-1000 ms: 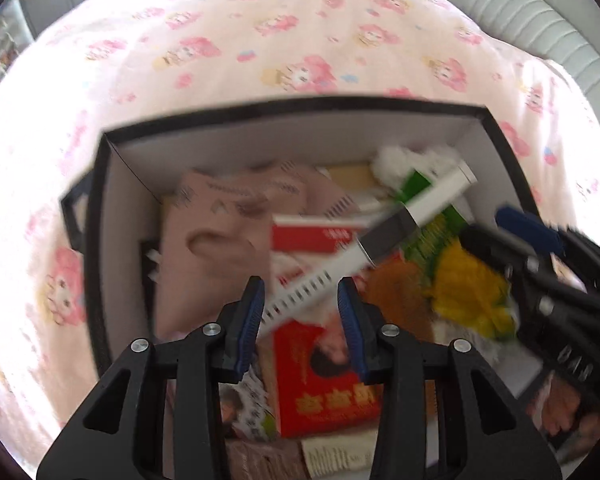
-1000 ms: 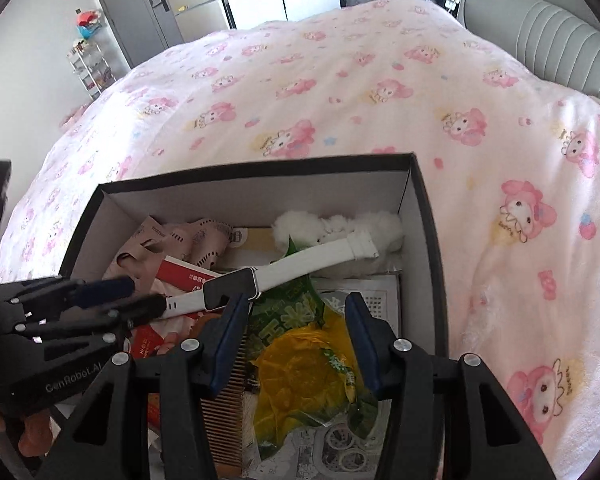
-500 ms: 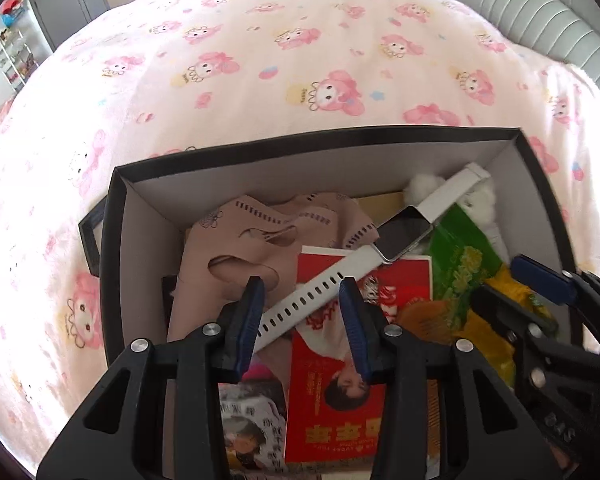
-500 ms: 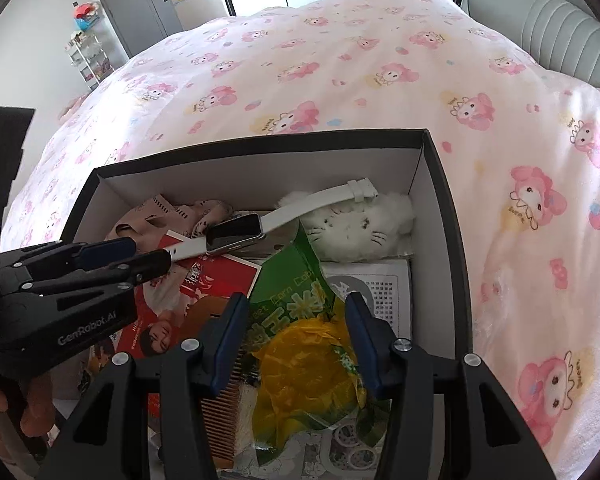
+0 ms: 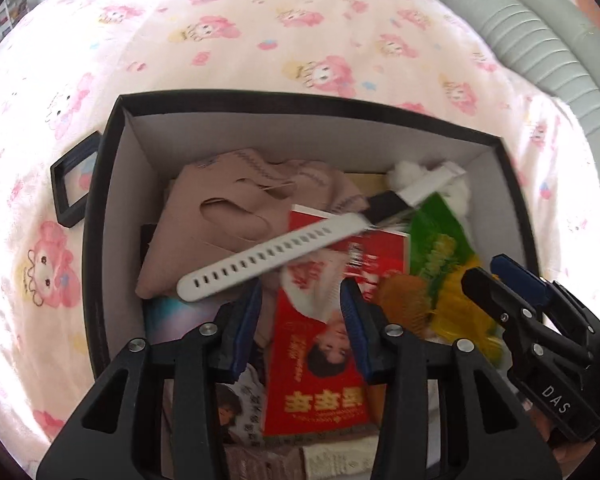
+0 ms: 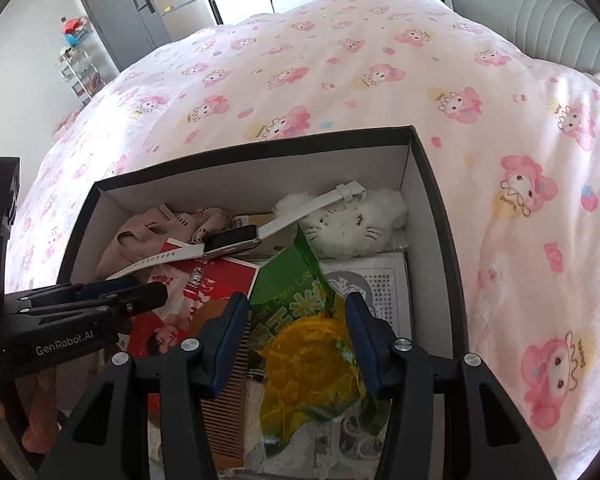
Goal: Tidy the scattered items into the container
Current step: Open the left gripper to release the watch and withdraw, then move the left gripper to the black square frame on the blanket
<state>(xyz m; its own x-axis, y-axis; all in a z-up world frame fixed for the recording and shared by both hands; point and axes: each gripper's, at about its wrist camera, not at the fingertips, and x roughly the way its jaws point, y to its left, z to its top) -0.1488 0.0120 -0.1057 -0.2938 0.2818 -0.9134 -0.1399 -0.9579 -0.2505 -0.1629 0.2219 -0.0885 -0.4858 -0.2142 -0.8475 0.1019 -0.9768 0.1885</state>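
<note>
A black box with white inner walls (image 5: 112, 208) (image 6: 432, 216) sits on the bed and holds several items. A white-strapped smartwatch (image 5: 284, 248) (image 6: 236, 240) lies loose across the top of them, on a red booklet (image 5: 324, 360) (image 6: 204, 284) and beige fabric (image 5: 228, 208). A green and yellow snack bag (image 6: 304, 344), a white plush toy (image 6: 352, 224) and a comb (image 6: 228, 404) lie in the box too. My left gripper (image 5: 300, 320) is open and empty just behind the strap's end. My right gripper (image 6: 292, 340) is open and empty over the snack bag.
The box rests on a pink cartoon-print bedspread (image 6: 340, 72). A small black frame (image 5: 74, 184) lies on the bedspread by the box's left side. A grey padded headboard (image 5: 540, 40) is at the right. A grey door and shelves (image 6: 112, 24) stand far behind.
My left gripper let go of the watch strap and drew back; the watch dropped flat onto the items in the box. The right gripper stayed open over the snack bag.
</note>
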